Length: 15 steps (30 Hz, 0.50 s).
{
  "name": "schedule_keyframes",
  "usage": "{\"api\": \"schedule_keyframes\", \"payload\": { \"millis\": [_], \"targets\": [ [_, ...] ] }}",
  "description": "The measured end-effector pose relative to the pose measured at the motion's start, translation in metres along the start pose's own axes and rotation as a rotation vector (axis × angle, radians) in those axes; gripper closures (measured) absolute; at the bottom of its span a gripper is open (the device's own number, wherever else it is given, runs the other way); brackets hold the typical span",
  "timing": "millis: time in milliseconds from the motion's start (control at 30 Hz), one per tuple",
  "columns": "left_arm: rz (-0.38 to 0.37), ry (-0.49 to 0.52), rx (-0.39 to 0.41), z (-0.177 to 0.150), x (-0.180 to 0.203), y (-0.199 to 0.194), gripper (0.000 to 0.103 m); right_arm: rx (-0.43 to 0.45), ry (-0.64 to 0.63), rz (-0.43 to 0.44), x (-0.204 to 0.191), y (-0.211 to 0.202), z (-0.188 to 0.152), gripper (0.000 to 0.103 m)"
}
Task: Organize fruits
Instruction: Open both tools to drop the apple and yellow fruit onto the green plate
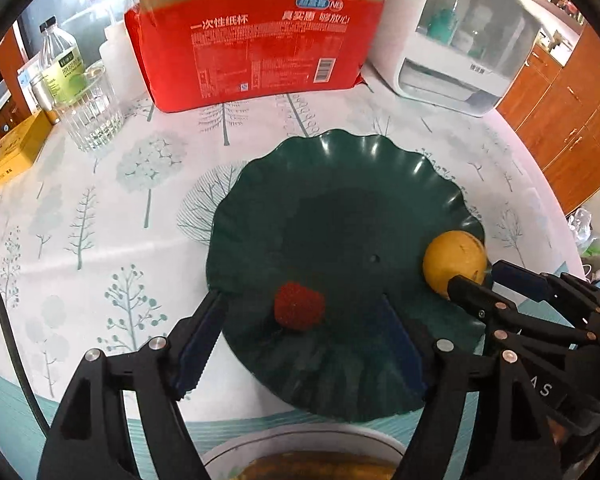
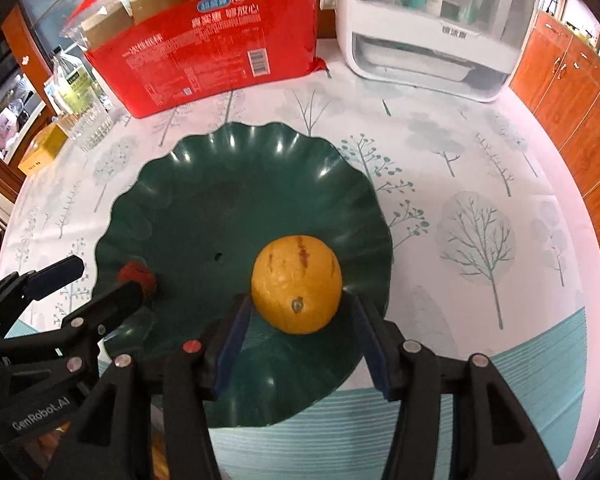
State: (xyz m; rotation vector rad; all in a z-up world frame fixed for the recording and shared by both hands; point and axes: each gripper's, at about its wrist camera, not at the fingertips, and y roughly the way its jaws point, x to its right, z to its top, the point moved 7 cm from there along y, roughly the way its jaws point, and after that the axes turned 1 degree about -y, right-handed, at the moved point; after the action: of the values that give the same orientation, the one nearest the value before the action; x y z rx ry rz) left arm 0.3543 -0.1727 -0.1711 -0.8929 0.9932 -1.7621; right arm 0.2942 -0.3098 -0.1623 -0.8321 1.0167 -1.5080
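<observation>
A dark green scalloped plate (image 1: 340, 184) lies on the tree-print tablecloth; it also shows in the right wrist view (image 2: 228, 168). A small red bumpy fruit (image 1: 299, 307) rests on the plate between the wide-open fingers of my left gripper (image 1: 300, 312), touching neither; it shows in the right wrist view (image 2: 138, 274). A round yellow-orange fruit (image 2: 297, 284) rests on the plate between the open fingers of my right gripper (image 2: 298, 308), with small gaps at both sides. It shows in the left wrist view (image 1: 454, 262), with my right gripper (image 1: 480, 276) around it.
A red pack of paper cups (image 1: 256, 44) and a white appliance (image 1: 460, 36) stand behind the plate. A ribbed glass (image 1: 90, 114), a bottle (image 1: 60, 64) and a yellow box (image 1: 14, 150) are at the back left. A white bowl (image 1: 300, 456) with yellow fruit sits near me.
</observation>
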Motion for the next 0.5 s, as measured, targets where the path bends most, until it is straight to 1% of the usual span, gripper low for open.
{"api": "schedule_keyframes", "payload": {
  "millis": [67, 167, 300, 500],
  "targets": [
    [-0.006, -0.008, -0.011, 0.001, -0.002, -0.007, 0.027, 0.012, 0.002, 0.006, -0.001, -0.008, 0.002, 0.049],
    [0.015, 0.01, -0.016, 0.003, -0.002, -0.022, 0.026, 0.03, -0.001, 0.016, -0.003, -0.021, 0.004, 0.049],
    [0.018, 0.004, -0.015, 0.005, -0.002, -0.04, 0.026, 0.052, -0.016, 0.03, -0.008, -0.041, 0.003, 0.049],
    [0.023, -0.014, 0.043, 0.004, -0.001, -0.078, 0.025, 0.088, -0.035, 0.048, -0.016, -0.075, -0.003, 0.049]
  ]
}}
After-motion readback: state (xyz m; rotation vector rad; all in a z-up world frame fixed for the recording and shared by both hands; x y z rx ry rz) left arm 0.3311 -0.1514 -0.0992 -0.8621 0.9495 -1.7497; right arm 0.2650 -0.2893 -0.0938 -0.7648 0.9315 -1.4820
